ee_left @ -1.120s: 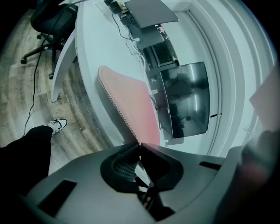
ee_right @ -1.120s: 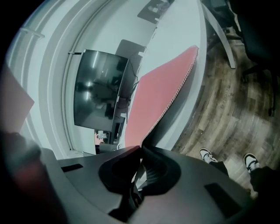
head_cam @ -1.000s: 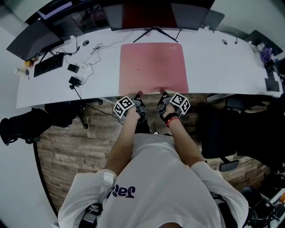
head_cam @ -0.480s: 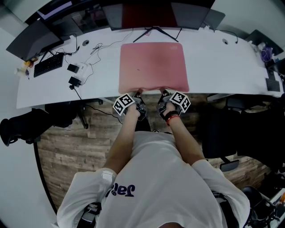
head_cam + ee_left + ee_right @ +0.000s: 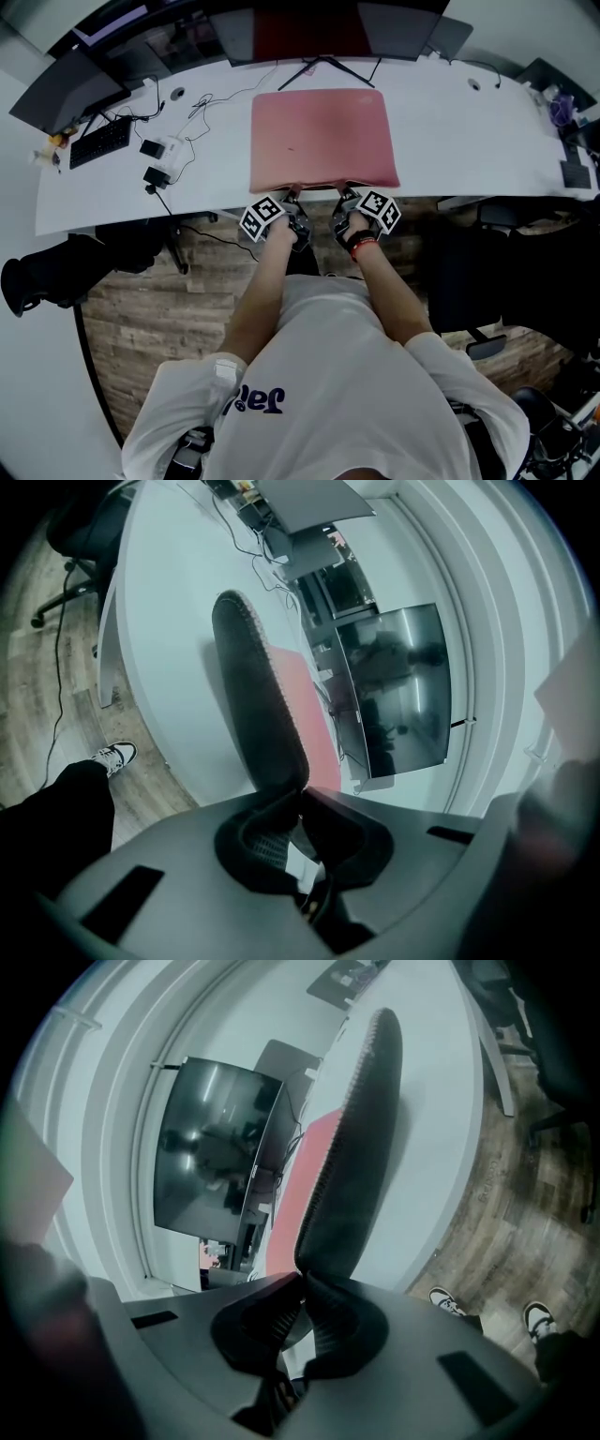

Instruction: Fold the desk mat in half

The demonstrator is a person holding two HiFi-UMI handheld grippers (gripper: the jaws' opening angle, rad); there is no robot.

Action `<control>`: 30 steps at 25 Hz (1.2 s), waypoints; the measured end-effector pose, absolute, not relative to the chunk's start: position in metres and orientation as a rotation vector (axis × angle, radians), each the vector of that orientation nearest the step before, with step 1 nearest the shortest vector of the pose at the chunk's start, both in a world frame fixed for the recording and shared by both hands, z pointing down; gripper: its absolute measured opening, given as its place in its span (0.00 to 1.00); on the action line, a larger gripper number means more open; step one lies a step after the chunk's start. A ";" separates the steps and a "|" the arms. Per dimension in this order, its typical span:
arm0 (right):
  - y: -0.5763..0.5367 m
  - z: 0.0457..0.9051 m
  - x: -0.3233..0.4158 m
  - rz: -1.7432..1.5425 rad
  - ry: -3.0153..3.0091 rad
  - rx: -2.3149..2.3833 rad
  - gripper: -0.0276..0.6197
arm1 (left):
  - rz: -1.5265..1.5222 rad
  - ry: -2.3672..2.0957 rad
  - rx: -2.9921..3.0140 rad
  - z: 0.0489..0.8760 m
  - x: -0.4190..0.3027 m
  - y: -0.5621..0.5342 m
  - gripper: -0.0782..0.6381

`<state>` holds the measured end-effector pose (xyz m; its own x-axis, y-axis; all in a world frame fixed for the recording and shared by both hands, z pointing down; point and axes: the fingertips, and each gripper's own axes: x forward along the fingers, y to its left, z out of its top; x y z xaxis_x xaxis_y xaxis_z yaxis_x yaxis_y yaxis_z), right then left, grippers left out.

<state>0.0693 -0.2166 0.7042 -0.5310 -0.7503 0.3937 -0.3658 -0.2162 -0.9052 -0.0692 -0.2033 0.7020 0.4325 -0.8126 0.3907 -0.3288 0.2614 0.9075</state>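
A pink desk mat (image 5: 319, 136) lies flat on the white desk (image 5: 450, 131), centred in front of the person. My left gripper (image 5: 292, 197) is at the near edge of the mat, left of its middle, and my right gripper (image 5: 345, 195) is at the same edge, right of its middle. Both are shut on that edge, which rises slightly between them. In the left gripper view, the left gripper (image 5: 234, 607) shows one dark ribbed jaw with the desk mat (image 5: 305, 705) running beside it. In the right gripper view, the right gripper (image 5: 380, 1021) shows the same against the desk mat (image 5: 305, 1166).
A keyboard (image 5: 98, 141), small boxes with cables (image 5: 155, 150) and a dark screen (image 5: 66, 89) sit at the desk's left. A monitor stand (image 5: 323, 67) is just behind the mat. Small items (image 5: 562, 112) lie far right. A dark chair (image 5: 47, 272) stands on the wood floor.
Both grippers have crept a little away from the person, toward the desk, and the mat's near edge has gone with them. The rest of the mat lies as before.
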 end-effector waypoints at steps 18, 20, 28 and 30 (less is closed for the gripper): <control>-0.235 0.709 0.066 -1.824 1.692 -1.338 0.09 | -0.486 -1.119 1.255 0.710 -0.069 -0.224 0.15; -0.235 0.710 0.066 -1.830 1.683 -1.338 0.09 | -0.487 -1.123 1.249 0.710 -0.069 -0.225 0.15; -0.244 0.711 0.065 -1.847 1.683 -1.334 0.09 | -0.499 -1.124 1.237 0.711 -0.071 -0.233 0.15; -0.250 0.711 0.064 -1.850 1.690 -1.331 0.09 | -0.507 -1.127 1.239 0.710 -0.072 -0.238 0.15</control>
